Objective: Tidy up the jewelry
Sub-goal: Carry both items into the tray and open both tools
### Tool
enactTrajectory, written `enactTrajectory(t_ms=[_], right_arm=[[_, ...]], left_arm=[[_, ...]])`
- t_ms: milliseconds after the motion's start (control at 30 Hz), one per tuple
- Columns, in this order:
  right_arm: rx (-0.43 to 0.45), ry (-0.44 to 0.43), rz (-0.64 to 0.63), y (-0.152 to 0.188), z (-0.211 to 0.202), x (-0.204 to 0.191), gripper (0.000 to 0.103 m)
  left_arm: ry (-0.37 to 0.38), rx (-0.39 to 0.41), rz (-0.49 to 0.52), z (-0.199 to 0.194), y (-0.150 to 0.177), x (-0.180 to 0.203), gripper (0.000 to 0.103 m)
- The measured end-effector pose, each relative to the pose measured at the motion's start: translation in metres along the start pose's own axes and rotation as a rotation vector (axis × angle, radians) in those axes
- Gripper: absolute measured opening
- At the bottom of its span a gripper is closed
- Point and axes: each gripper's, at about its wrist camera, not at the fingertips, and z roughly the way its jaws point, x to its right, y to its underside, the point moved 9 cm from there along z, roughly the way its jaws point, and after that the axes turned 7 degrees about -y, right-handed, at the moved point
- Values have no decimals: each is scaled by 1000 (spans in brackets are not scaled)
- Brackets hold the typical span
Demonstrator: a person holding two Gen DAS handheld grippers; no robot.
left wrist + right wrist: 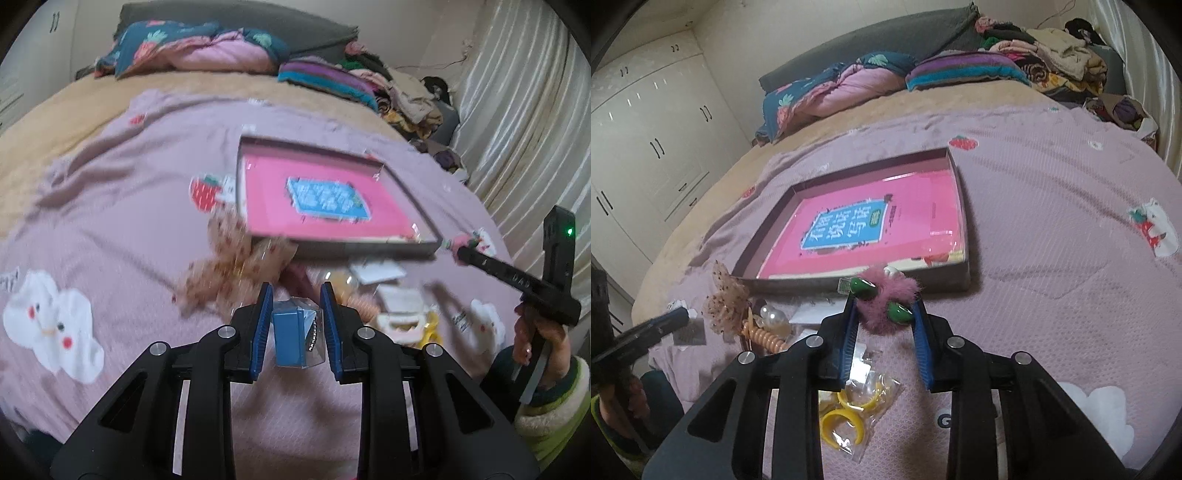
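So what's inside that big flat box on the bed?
A pink book with a blue label lies flat in the box and fills most of it. Whatever might be under the book is covered, so I can't see that.

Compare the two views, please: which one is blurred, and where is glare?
Left wrist view: motion blur smears the shallow box and the pile of accessories. Right wrist view: sharper; glare streaks on the pink book. Both: fisheye bending, dark corners.

Dim indoor light, fisheye bending, motion blur.
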Motion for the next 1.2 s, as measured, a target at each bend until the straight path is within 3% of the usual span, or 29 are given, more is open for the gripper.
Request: enactTrajectory(t_ms=[267, 533, 900, 1200], right_arm=[[44, 14, -38, -26, -12, 0, 27], [89, 40, -70, -60, -14, 5, 27], [88, 54, -97, -97, 19, 11, 27], [26, 91, -115, -89, 58, 25, 27]], left_arm=[[-4, 79, 41, 0, -51, 17, 19], [-19, 94, 54, 32, -95, 27, 19], [-46, 22, 66, 91, -112, 32, 19], [-76, -45, 62, 132, -103, 27, 19]])
